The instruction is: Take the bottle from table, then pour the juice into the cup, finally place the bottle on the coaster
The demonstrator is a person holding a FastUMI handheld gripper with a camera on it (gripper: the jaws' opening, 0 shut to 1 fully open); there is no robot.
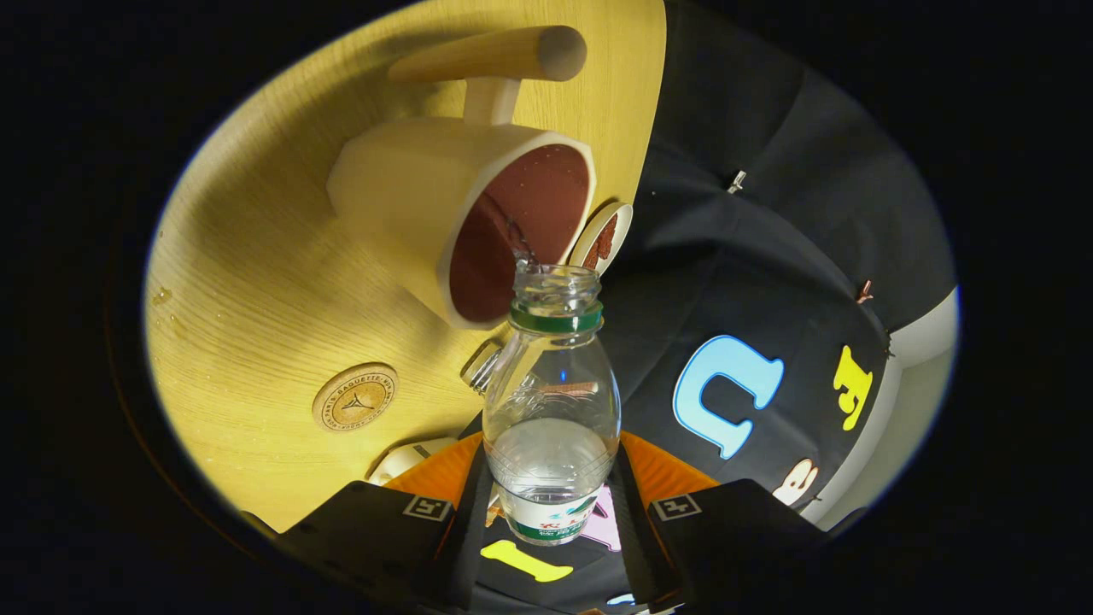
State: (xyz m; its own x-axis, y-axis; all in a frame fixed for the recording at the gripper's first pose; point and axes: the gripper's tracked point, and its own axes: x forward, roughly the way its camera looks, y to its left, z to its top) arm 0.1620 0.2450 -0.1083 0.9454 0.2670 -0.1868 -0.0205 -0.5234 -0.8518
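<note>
- Low in the frame, the gripper point(551, 512) is clamped on the bottle point(551, 401), both fingers pressed against its lower sides.
- The uncapped bottle mouth is held at the cup point(452, 205) rim, centre frame.
- A round coaster point(354, 397) is seen on the wooden table point(248, 282), left of the bottle.

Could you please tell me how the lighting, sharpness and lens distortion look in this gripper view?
Gripper view: the fisheye lens bends the wooden table edge. Warm light falls on the table, where the cup casts a soft shadow. The clear bottle, held in the hand-held gripper, is sharp with small glints. The round coaster is crisp.
</note>
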